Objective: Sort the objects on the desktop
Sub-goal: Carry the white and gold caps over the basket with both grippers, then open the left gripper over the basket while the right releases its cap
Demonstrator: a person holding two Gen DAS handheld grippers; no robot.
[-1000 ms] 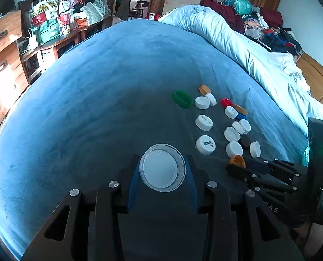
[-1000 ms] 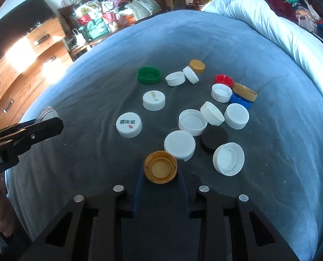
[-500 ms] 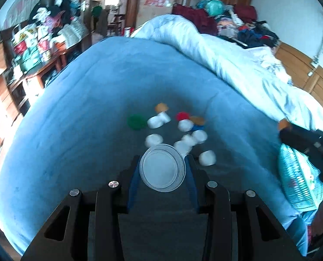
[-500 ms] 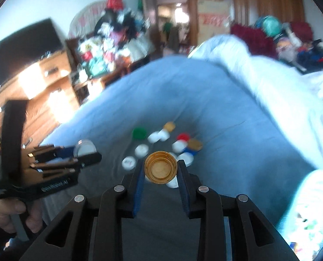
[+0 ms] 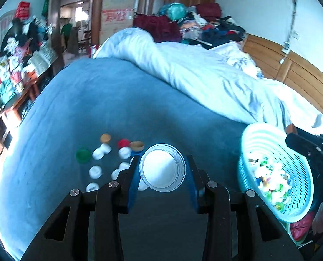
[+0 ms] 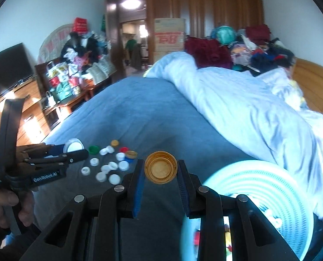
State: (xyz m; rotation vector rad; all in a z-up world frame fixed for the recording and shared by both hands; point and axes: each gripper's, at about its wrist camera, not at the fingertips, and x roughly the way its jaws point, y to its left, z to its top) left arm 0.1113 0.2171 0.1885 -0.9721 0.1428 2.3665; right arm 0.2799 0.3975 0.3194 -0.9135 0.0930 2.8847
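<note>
My left gripper [image 5: 162, 170] is shut on a clear-rimmed white lid [image 5: 162, 169], held high above the blue blanket [image 5: 109, 108]. My right gripper [image 6: 160, 170] is shut on a gold cap [image 6: 160, 170] and hangs just left of the turquoise basket [image 6: 257, 187]. The basket [image 5: 291, 169] holds several mixed caps. Several loose caps lie on the blanket, white ones [image 5: 95, 171], a green one [image 5: 83, 155], a red one [image 5: 123, 143] and a gold one [image 5: 137, 145]. The left gripper also shows in the right wrist view [image 6: 74, 150], above the cap cluster [image 6: 109, 165].
A rumpled white duvet [image 5: 204, 78] covers the bed's right half behind the basket. A wooden headboard [image 5: 291, 74] stands at far right. A cluttered wooden dresser [image 6: 31, 108] and a TV [image 6: 7, 65] stand to the left of the bed.
Both grippers have lifted away from the cap cluster and swung right with their caps. The turquoise basket has come into view, close under the right gripper.
</note>
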